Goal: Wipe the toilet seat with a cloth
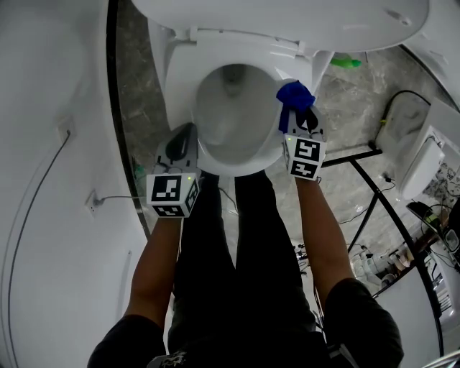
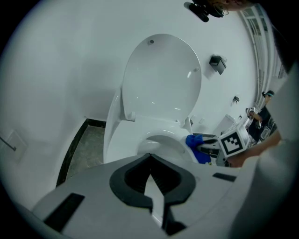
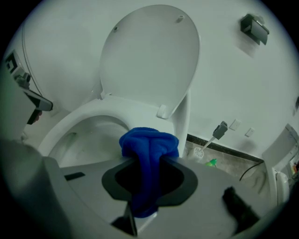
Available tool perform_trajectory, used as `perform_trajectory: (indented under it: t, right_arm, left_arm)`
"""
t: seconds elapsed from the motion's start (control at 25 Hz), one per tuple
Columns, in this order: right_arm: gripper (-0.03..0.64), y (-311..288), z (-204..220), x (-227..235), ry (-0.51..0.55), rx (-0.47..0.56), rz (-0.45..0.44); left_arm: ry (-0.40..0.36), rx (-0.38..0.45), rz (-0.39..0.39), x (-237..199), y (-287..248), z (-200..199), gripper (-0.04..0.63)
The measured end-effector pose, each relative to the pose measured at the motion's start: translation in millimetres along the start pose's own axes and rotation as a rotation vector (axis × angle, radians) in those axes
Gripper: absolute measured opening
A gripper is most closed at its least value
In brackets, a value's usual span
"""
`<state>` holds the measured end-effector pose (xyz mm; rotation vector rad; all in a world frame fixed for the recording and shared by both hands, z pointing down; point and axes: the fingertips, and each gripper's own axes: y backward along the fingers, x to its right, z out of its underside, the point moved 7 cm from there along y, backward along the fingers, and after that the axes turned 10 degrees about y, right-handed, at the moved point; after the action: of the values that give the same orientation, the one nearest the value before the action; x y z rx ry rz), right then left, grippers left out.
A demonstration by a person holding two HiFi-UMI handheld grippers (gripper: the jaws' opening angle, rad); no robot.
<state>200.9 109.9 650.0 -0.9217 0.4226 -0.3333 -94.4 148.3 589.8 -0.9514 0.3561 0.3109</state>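
Risk: my right gripper (image 3: 147, 164) pinches the bunched blue fabric cloth (image 3: 149, 142) at the right side of the white oval plastic toilet seat (image 1: 233, 167); dragging hard may pull it out into the white bowl (image 1: 230, 108). My left gripper (image 2: 150, 161), closed and empty, hovers front-left of the seat.

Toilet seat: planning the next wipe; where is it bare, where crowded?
Bare: left side and back of the toilet seat, between the left tool and the raised lid. Crowded: its right side, where the right tool holds the blue cloth.
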Motion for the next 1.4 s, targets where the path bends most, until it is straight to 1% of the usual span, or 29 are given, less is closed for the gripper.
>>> perform_trajectory:
  t: [0.44,0.6,0.72,0.84,0.96,1.12,1.28,1.4]
  right_arm:
    - [0.081,42.9,54.4,-34.0,0.024,-0.102,-0.094]
    - [0.081,60.1,70.7,-55.3,0.083,-0.146,-0.153]
    - [0.081,73.6,83.5,-76.1,0.140,-0.189,-0.217]
    - [0.081,83.0,89.6,-97.9,0.180,-0.204,-0.284]
    - [0.081,88.5,93.1,-122.0,0.206,-0.204,-0.397]
    - [0.081,89.3,85.1,-151.8,0.299,-0.173,-0.534]
    - [0.081,88.7,72.4,-186.8,0.401,-0.116,-0.670]
    - [0.081,84.9,61.0,-212.5,0.447,-0.075,-0.718]
  left_arm:
    - [-0.018,-0.019,0.008,-2.7,1.8,4.5,0.009]
    - [-0.016,-0.019,0.010,-5.2,2.9,6.8,0.009]
    - [-0.012,-0.021,0.008,-7.9,4.7,11.0,0.009]
    - [-0.011,-0.022,0.006,-10.4,7.1,13.1,0.009]
    - [-0.011,-0.020,0.006,-13.5,9.9,16.1,0.009]
    - [-0.005,-0.022,0.001,-19.0,14.7,22.2,0.009]
    - [-0.008,-0.017,-0.006,-22.2,21.6,27.7,0.009]
    - [-0.017,-0.010,-0.010,-25.9,26.3,30.0,0.011]
